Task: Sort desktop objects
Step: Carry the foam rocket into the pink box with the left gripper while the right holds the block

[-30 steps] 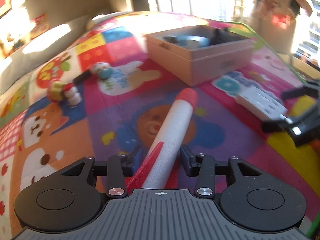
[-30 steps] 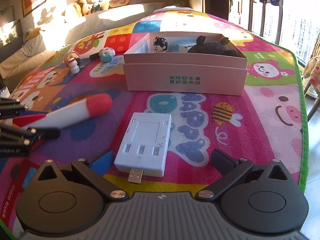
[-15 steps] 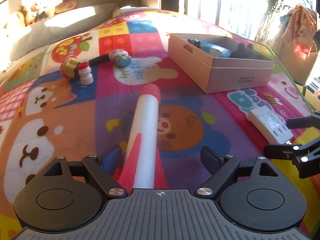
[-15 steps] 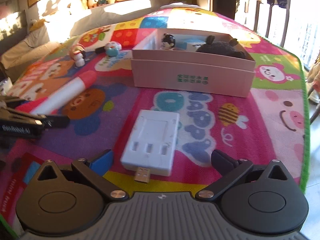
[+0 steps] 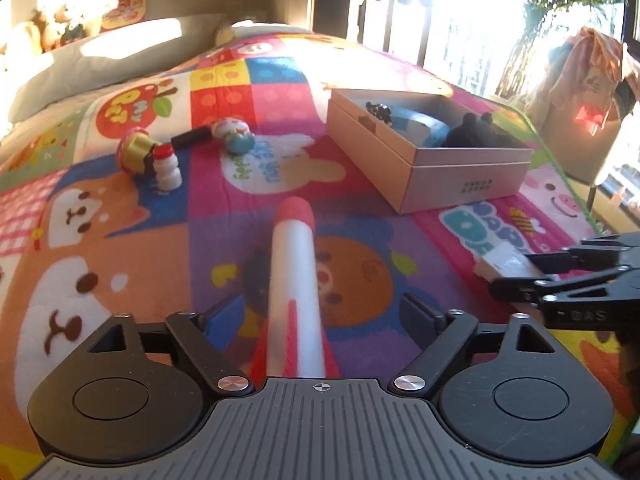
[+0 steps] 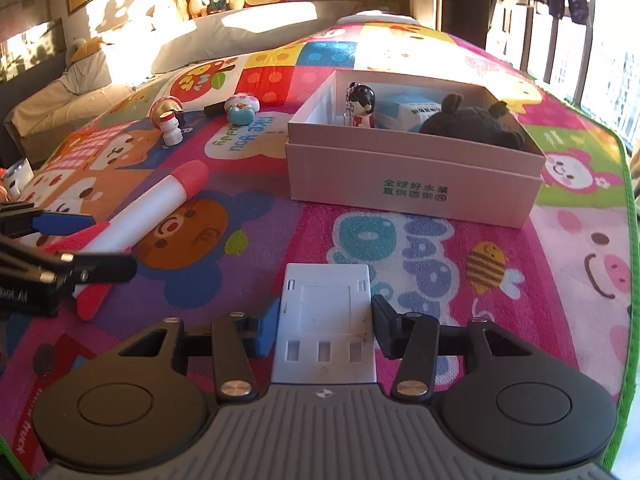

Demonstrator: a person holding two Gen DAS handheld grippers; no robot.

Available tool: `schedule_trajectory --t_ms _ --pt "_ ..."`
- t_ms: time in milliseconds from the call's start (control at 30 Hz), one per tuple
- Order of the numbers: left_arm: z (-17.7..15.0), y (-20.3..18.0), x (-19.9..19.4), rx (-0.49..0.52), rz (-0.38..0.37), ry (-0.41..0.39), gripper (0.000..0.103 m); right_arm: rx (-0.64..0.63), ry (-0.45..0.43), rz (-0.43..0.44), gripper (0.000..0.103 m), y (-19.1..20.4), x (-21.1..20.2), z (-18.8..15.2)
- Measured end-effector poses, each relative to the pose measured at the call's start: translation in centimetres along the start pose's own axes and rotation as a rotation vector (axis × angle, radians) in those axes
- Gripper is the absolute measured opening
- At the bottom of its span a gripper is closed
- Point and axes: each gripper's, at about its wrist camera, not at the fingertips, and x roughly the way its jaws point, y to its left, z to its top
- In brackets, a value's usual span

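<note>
White charger block [image 6: 326,316] on the cartoon play mat [image 6: 560,280], right gripper [image 6: 326,330] closing onto its sides, white foam rocket [image 5: 294,280] between the apart, closing left gripper [image 5: 324,316] fingers untouched, pink box [image 6: 412,184] beyond holding doll keychain [image 6: 362,104], blue-white carton [image 6: 408,110], black plush [image 6: 474,124].

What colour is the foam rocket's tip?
Red, on a white body; the rocket shows best in the right wrist view.

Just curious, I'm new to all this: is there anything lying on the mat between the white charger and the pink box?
Nothing: in the right wrist view only bare printed mat shows between the white charger and the pink box.
</note>
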Motion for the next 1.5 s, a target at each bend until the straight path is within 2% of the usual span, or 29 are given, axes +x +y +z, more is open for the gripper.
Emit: schedule_trajectory --t_ms 100,133,300,333,400,500,600,767,867,967,1033,1100,1233,1300,1333,1367,1500 --pt "0.7 -0.1 1.5 0.043 0.056 0.030 0.071 0.015 0.010 0.002 0.048 -0.2 -0.5 -0.2" --pt "0.9 -0.1 1.9 0.052 0.059 0.045 0.064 0.015 0.011 0.002 0.048 -0.2 -0.6 -0.3" --pt "0.5 -0.4 2.5 0.095 0.049 0.075 0.045 0.006 0.006 0.017 0.048 -0.1 -1.8 -0.4" --pt "0.4 -0.4 2.3 0.090 0.035 0.077 0.037 0.009 0.003 0.023 0.048 -0.3 -2.2 -0.4" --pt "0.2 -0.5 1.7 0.076 0.014 0.078 0.032 0.025 0.003 0.031 0.048 -0.7 -2.7 -0.3" --pt "0.6 -1.3 0.1 0.083 -0.004 0.045 0.032 0.054 -0.023 0.035 0.048 -1.6 -3.9 0.1" --pt "2.8 -2.4 -1.7 0.098 -0.035 -0.027 0.032 0.079 -0.077 0.041 0.048 -2.6 -5.6 0.9" --pt "9.7 -4.7 -2.8 0.115 -0.115 -0.160 0.032 0.124 -0.208 0.043 0.048 -4.2 -8.8 2.9" --pt "14.0 -6.3 -0.8 0.103 -0.155 -0.197 0.032 0.155 -0.263 0.037 0.048 -5.1 -9.8 3.6" --pt "17.2 -7.2 3.3 0.022 -0.168 -0.174 0.032 0.185 -0.284 0.023 0.048 -6.0 -9.9 3.7" --pt "18.3 -7.0 6.4 -0.071 -0.165 -0.135 0.032 0.207 -0.275 0.021 0.048 -6.7 -9.4 3.6" --pt "18.6 -6.7 9.4 -0.150 -0.139 -0.091 0.032 0.217 -0.266 0.010 0.048 -7.2 -9.0 3.3" --pt "17.2 -6.0 12.6 -0.208 -0.070 -0.029 0.032 0.240 -0.245 -0.016 0.047 -8.5 -8.2 2.6" --pt "16.6 -5.8 13.1 -0.231 -0.084 -0.011 0.041 0.251 -0.234 -0.022 0.048 -9.0 -7.6 2.3" --pt "16.5 -5.6 13.2 -0.234 -0.108 -0.012 0.057 0.257 -0.228 -0.023 0.048 -9.2 -7.4 2.2" --pt "16.4 -5.4 12.9 -0.232 -0.135 -0.019 0.069 0.262 -0.222 -0.022 0.048 -9.3 -7.1 2.1" --pt "16.2 -5.3 10.5 -0.207 -0.158 -0.075 0.071 0.270 -0.209 -0.015 0.048 -9.7 -6.3 2.2"
